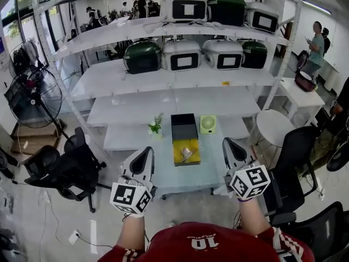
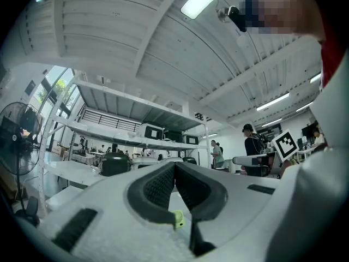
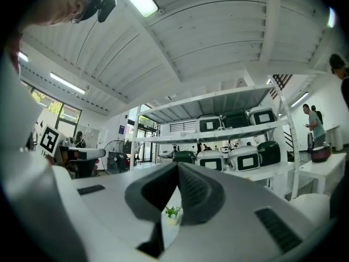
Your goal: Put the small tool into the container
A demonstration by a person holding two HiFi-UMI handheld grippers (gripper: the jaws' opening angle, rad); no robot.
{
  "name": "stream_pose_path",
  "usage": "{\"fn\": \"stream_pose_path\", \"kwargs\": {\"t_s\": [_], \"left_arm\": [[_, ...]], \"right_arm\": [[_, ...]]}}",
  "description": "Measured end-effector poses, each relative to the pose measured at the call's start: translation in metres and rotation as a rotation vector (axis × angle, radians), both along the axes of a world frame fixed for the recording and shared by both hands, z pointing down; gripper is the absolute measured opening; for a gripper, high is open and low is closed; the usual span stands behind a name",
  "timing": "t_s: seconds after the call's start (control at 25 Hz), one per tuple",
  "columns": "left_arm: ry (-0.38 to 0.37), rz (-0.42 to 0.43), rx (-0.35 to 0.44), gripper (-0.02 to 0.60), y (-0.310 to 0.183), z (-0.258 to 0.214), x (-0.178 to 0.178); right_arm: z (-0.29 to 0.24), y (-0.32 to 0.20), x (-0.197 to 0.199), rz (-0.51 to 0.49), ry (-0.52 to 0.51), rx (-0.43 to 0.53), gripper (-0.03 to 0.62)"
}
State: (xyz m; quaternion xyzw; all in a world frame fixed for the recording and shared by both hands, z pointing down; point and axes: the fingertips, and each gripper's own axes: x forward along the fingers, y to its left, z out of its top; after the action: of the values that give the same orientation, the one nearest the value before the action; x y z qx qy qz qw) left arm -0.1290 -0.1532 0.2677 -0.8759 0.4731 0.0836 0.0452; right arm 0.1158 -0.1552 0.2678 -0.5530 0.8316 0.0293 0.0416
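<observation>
Pick not started yet. The left tool (image 1: pixel 147 152) and right tool (image 1: pixel 229 143) both have their jaws fully together with nothing between them; each gripper view shows the pads meeting at the tip. Both hang over the near edge of the worktop (image 1: pixel 163 174) and point roughly level at the shelves (image 1: pixel 163 31), not at the work. The small tool (image 1: pixel 187 153) lies flat on a yellow mat (image 1: pixel 179 159), mid-worktop, between the two and ahead of them. The container (image 1: pixel 184 137), a black open-topped box, sits right behind the mat; I can't tell whether they touch. To do this well, I'd use one tool only, either reaches, and park the other off to the side. Open the jaws before going down, since closed pads would just shove the piece across the mat. Pitch the nose steeply down and come in from above. The piece looks thin, metallic and angled on the mat, so line the jaws across its narrow side and bring the pads right down to the mat before closing. I expect it's slippery, so close firmly and check it comes up with the jaws. Then lift above the container's front wall, go straight back and release low inside. Watch the plant (image 1: pixel 156 125) to the container's left and the green gadget (image 1: pixel 208 124) to its right, both close to it.
</observation>
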Motion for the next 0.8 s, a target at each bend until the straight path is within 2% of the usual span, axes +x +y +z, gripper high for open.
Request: {"fn": "stream_pose_path", "kwargs": {"t_s": [0.44, 0.8], "left_arm": [[-0.006, -0.002, 0.006, -0.002, -0.0002, -0.0024, 0.001], [-0.011, 0.005, 0.006, -0.002, -0.0005, -0.0026, 0.0043]], "right_arm": [[0.0008, -0.0039, -0.0005, -0.032, -0.055, -0.013, 0.005], [0.0014, -0.0055, -0.0034, -0.043, -0.057, -0.015, 0.005]]}}
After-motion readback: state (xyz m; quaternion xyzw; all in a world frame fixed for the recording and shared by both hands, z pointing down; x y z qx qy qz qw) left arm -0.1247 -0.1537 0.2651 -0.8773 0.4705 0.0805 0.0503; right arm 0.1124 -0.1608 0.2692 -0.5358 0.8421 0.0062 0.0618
